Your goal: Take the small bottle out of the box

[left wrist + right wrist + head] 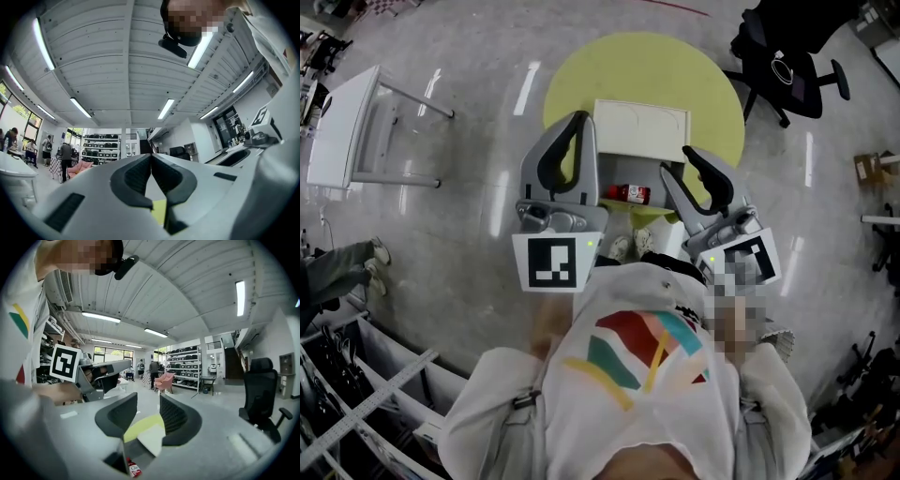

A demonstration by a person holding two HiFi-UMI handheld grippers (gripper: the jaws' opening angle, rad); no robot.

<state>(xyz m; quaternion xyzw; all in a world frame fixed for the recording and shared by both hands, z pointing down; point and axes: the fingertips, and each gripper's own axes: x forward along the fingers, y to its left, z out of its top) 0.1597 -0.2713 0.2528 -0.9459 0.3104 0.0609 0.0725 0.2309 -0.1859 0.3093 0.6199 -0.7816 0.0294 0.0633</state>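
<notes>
- On the yellow round table stands the white box, with its opening upward and well in front of me.
- Just before the box, on its near side, lies the small bottle with the red label. It is on its side and outside the box, between my two grippers in the head view. I cannot tell surely if it rests on the table edge.
- At the left side of the box I hold the left gripper. In the left gripper view its jaws are clenched together, the tips meet, and nothing is between them.
- At the right side I hold the right gripper. In the right gripper view its jaws stand apart and grasp nothing. Through the gap I see only a piece of the yellow table and a corner of the box.
- Low in the right gripper view, under the jaws, the bottle shows, and the pads do not touch it.
- Behind the table stands a black office chair.
</notes>
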